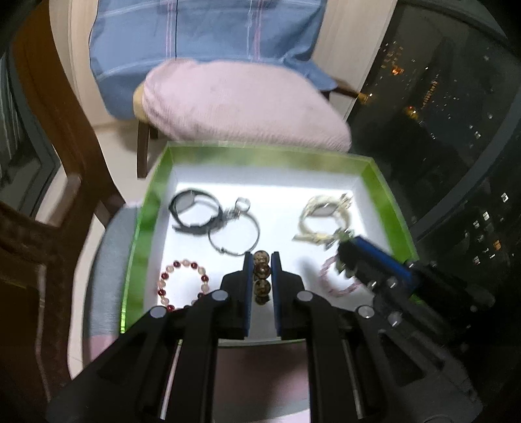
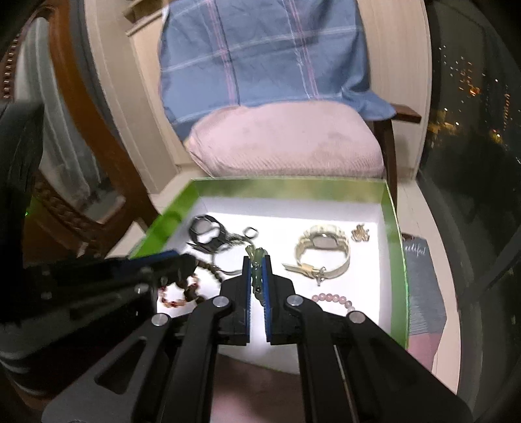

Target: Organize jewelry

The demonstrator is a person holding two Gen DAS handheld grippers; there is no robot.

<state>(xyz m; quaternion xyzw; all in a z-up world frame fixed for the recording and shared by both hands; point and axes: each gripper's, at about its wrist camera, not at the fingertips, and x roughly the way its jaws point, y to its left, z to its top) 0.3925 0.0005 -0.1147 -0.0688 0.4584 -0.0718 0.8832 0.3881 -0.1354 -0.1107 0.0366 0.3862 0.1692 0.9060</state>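
Note:
A green-walled box [image 1: 153, 201] with a white floor holds the jewelry. My left gripper [image 1: 261, 257] is shut on a brown bead bracelet [image 1: 262, 276] over the box's near middle. My right gripper [image 2: 257, 260] is shut on a pale green pendant [image 2: 257, 260]; it also shows in the left wrist view [image 1: 358, 257] at the right. In the box lie a black watch [image 1: 195, 211], a silver bangle [image 1: 234, 232] with a ring [image 1: 242, 203], a cream watch [image 2: 322, 249], a red and pink bead bracelet [image 1: 182, 284], a pink bead bracelet [image 2: 332, 297] and a small gold charm [image 2: 359, 233].
The box rests on a grey and pink cloth [image 1: 104, 266]. A chair with a pink cushion [image 1: 241, 104] and blue checked cloth [image 1: 208, 29] stands just behind. A wooden chair frame [image 1: 58, 107] is at the left, a dark window [image 1: 439, 107] at the right.

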